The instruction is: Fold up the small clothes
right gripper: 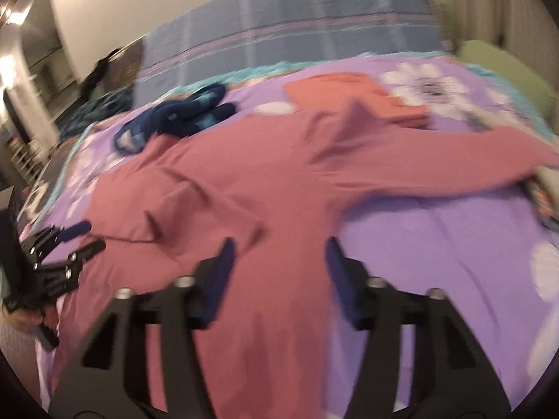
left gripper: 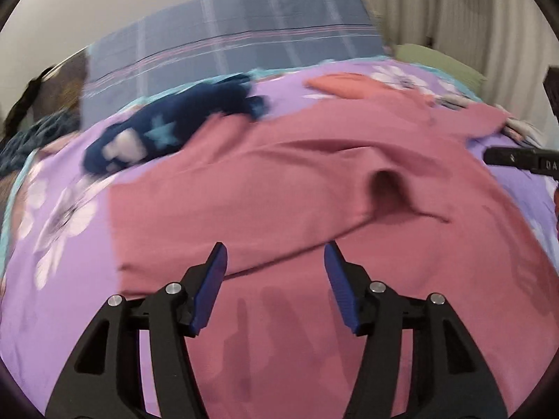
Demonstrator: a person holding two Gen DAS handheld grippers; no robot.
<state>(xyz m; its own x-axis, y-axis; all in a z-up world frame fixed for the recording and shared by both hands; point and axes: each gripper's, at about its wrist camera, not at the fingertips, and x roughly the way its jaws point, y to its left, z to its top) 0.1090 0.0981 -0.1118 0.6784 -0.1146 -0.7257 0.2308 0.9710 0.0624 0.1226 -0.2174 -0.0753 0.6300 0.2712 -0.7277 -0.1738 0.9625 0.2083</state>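
Left gripper [left gripper: 276, 255] hangs with jaws apart over the near hem of the pink shirt [left gripper: 279, 181], holding nothing. Right gripper [right gripper: 279, 255] is likewise spread and empty above the shirt's right edge. The shirt lies flat on the bed [right gripper: 436, 230], with 1 sleeve stretched right and the left side already creased over. Risks: a shallow pinch may catch only 1 layer, or snag the bedsheet beneath; uneven lifts would skew the fold. The navy garment [left gripper: 167, 125] touches the shirt's far edge and could drag along.
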